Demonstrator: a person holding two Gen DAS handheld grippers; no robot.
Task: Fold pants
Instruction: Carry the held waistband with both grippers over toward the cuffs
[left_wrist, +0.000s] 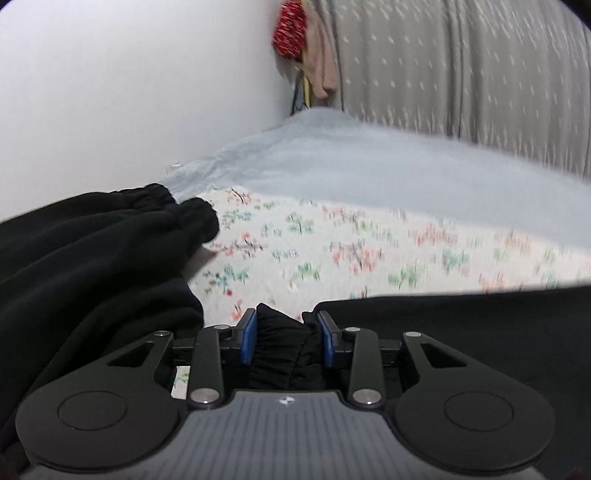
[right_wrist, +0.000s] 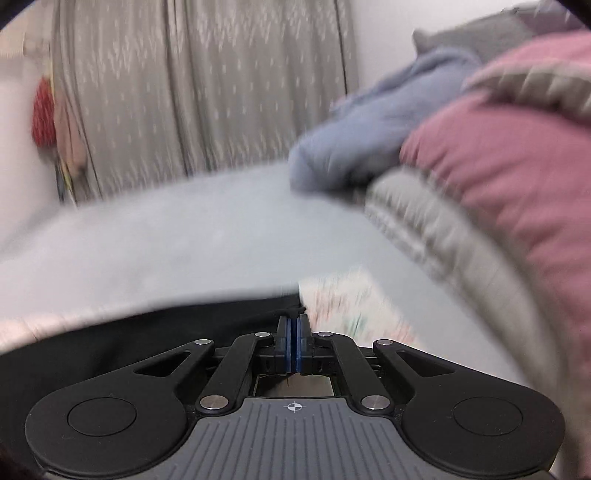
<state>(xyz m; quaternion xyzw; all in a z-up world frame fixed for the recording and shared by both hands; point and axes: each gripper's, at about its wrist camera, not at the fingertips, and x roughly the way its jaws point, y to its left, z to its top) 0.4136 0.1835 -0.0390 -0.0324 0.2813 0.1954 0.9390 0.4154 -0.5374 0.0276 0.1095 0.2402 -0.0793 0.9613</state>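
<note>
Two grippers are on the black pants (left_wrist: 92, 251), which lie across the floral sheet (left_wrist: 332, 243) on the bed. On the left, the left gripper (left_wrist: 284, 339) pinches a gathered bunch of the black fabric between its blue pads. On the right, the right gripper (right_wrist: 294, 345) has its pads pressed together on the pants' thin edge; pillows (right_wrist: 517, 166) are piled beyond.

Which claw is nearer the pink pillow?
Right. The right claw has the pink pillow close ahead to its right; the left claw shows no pillow.
</note>
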